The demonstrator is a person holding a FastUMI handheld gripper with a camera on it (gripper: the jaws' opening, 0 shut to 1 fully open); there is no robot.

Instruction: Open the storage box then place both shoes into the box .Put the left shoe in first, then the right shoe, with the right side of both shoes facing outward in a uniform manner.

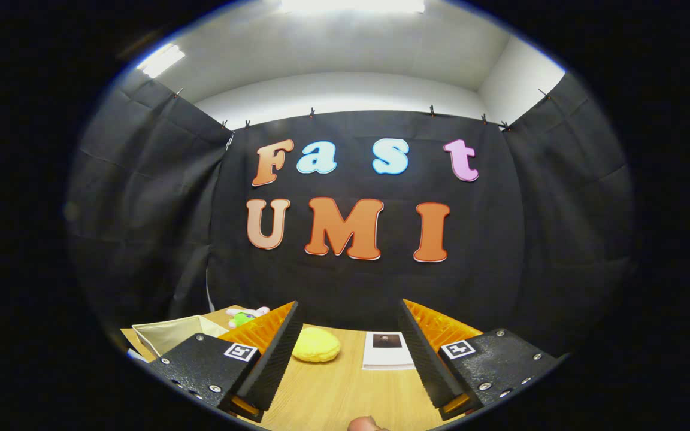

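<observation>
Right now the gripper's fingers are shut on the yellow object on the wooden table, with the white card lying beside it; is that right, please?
Not quite: in the gripper view the gripper is open and holds nothing. The yellow object lies on the wooden table just ahead of the fingers, untouched. The white card does lie beside it.

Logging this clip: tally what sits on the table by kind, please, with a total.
Yellow bun-shaped lump, just ahead of the fingers: 1
White card: 1
Beige fabric bin: 1
Small toy, green and white: 1
Total: 4
The gripper hangs open above the wooden table, holding nothing.
</observation>
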